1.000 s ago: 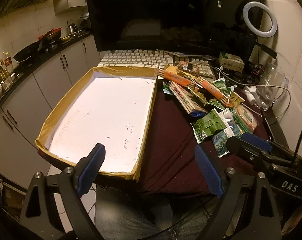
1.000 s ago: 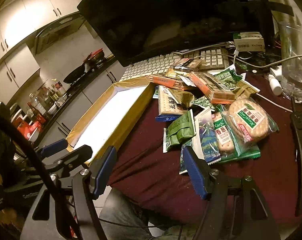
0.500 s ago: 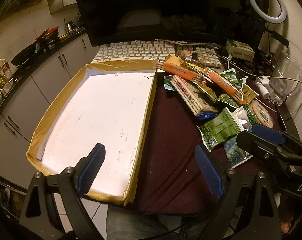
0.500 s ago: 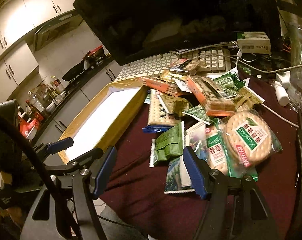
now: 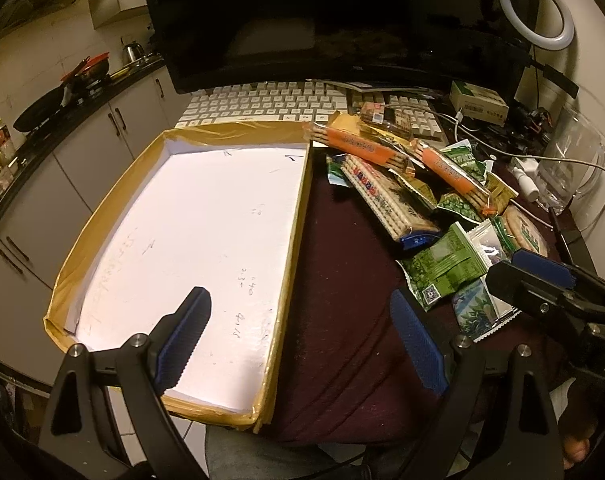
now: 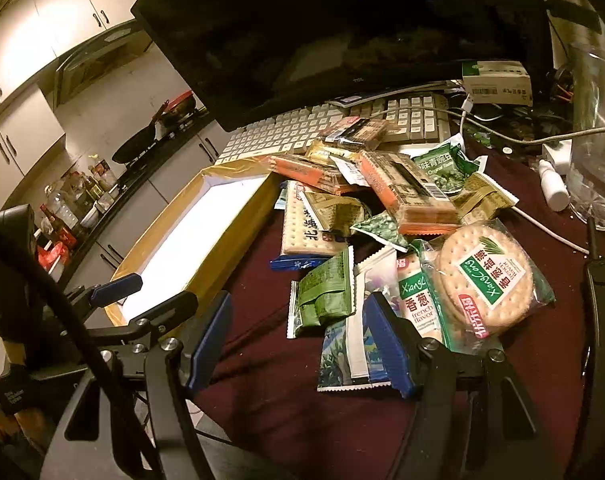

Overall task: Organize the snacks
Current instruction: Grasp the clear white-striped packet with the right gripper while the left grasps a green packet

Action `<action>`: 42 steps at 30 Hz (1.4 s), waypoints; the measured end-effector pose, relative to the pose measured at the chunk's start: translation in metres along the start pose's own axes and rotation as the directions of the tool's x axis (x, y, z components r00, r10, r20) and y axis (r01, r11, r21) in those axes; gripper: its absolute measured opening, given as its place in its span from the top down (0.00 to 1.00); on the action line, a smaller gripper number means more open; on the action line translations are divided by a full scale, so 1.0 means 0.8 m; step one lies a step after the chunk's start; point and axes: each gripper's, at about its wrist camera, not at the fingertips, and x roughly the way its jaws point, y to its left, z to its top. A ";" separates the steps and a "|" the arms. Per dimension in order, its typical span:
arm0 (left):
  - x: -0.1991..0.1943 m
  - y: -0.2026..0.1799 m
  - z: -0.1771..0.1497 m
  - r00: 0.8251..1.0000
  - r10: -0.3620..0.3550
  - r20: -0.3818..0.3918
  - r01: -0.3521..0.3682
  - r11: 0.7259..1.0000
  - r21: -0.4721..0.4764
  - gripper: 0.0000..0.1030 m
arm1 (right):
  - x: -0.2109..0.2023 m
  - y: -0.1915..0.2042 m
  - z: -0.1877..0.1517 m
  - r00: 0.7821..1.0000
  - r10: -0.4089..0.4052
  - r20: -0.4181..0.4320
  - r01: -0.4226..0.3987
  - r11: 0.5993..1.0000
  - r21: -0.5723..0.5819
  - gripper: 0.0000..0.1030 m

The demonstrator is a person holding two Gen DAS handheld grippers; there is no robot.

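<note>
The right claw (image 6: 298, 340) hangs released, nothing between its jaws, just short of the green snack packet (image 6: 324, 294), which lies straight ahead, long axis pointing away. The left claw (image 5: 302, 340), also released, is farther off, over the tray (image 5: 298, 216) edge.

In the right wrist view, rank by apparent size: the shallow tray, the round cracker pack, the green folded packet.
1. shallow tray
2. round cracker pack
3. green folded packet
Nearness enlarges the cracker pack and packet, though the order looks clear.

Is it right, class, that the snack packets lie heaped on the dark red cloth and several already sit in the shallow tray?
Not quite. The snack packets do lie heaped on the dark red cloth, but the shallow tray holds none yet; the left wrist view shows it empty.
</note>
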 end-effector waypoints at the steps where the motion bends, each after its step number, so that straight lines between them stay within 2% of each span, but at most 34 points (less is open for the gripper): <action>1: -0.001 0.001 -0.001 1.000 -0.002 0.001 0.002 1.000 0.001 0.12 | 0.000 0.001 0.001 1.000 -0.006 -0.002 0.006 1.000 -0.005 0.34; 5: -0.004 0.002 -0.002 1.000 -0.007 0.009 0.007 1.000 0.004 0.12 | -0.005 0.000 0.004 0.999 -0.036 -0.010 0.036 0.999 -0.004 0.36; 8: -0.003 -0.001 -0.002 1.000 -0.026 0.007 0.026 1.000 0.004 0.12 | -0.009 -0.013 -0.001 0.997 -0.079 -0.011 0.079 0.996 0.042 0.42; 12: 0.000 -0.010 -0.002 0.999 -0.052 -0.006 0.052 0.998 0.029 0.12 | -0.005 -0.032 -0.006 0.991 -0.122 -0.054 0.126 0.989 0.072 0.51; 15: 0.002 -0.014 -0.002 0.998 -0.057 -0.012 0.058 0.998 0.037 0.12 | 0.009 -0.039 -0.010 0.989 -0.122 -0.090 0.128 0.989 0.070 0.58; 17: 0.006 -0.016 -0.001 0.998 -0.059 -0.021 0.060 0.997 0.039 0.12 | 0.010 -0.032 -0.009 0.985 -0.151 -0.087 0.155 0.987 0.033 0.60; 19: 0.009 -0.020 -0.001 0.998 -0.059 -0.033 0.061 0.997 0.044 0.12 | 0.015 -0.033 -0.009 0.979 -0.187 -0.085 0.188 0.982 0.006 0.71; 21: 0.012 -0.023 0.000 0.997 -0.066 -0.043 0.068 0.996 0.048 0.12 | 0.014 -0.028 -0.009 0.974 -0.210 -0.084 0.209 0.978 -0.015 0.72; 22: 0.014 -0.026 0.001 0.996 -0.074 -0.051 0.076 0.996 0.051 0.12 | 0.015 -0.027 -0.009 0.971 -0.224 -0.082 0.222 0.975 -0.031 0.77; 23: 0.015 -0.028 0.001 0.996 -0.077 -0.054 0.080 0.995 0.053 0.12 | 0.016 -0.024 -0.008 0.965 -0.251 -0.079 0.248 0.968 -0.049 0.85; 24: 0.017 -0.030 0.002 0.995 -0.087 -0.057 0.091 0.994 0.056 0.12 | 0.013 -0.023 -0.008 0.963 -0.259 -0.078 0.255 0.965 -0.055 0.87; 27: 0.020 -0.042 0.006 0.991 -0.123 -0.059 0.128 0.988 0.086 0.12 | 0.001 -0.031 -0.009 0.974 -0.224 -0.046 0.223 0.975 -0.025 0.94; 30: 0.028 -0.064 0.009 0.984 -0.161 -0.073 0.171 0.972 0.160 0.12 | -0.020 -0.032 -0.006 0.969 -0.247 0.012 0.248 0.969 -0.011 0.94; 34: 0.049 -0.106 0.010 0.970 -0.214 -0.115 0.239 0.924 0.299 0.12 | -0.036 -0.035 -0.004 0.948 -0.312 0.070 0.313 0.950 -0.005 0.94; 37: 0.062 -0.128 0.011 0.971 -0.211 -0.114 0.239 0.896 0.373 0.12 | -0.039 -0.041 -0.001 0.945 -0.317 0.080 0.317 0.948 0.011 0.95; 42: 0.085 -0.141 0.011 0.981 -0.156 -0.116 0.190 0.887 0.420 0.15 | -0.044 -0.039 -0.002 0.946 -0.318 0.062 0.317 0.948 0.022 0.94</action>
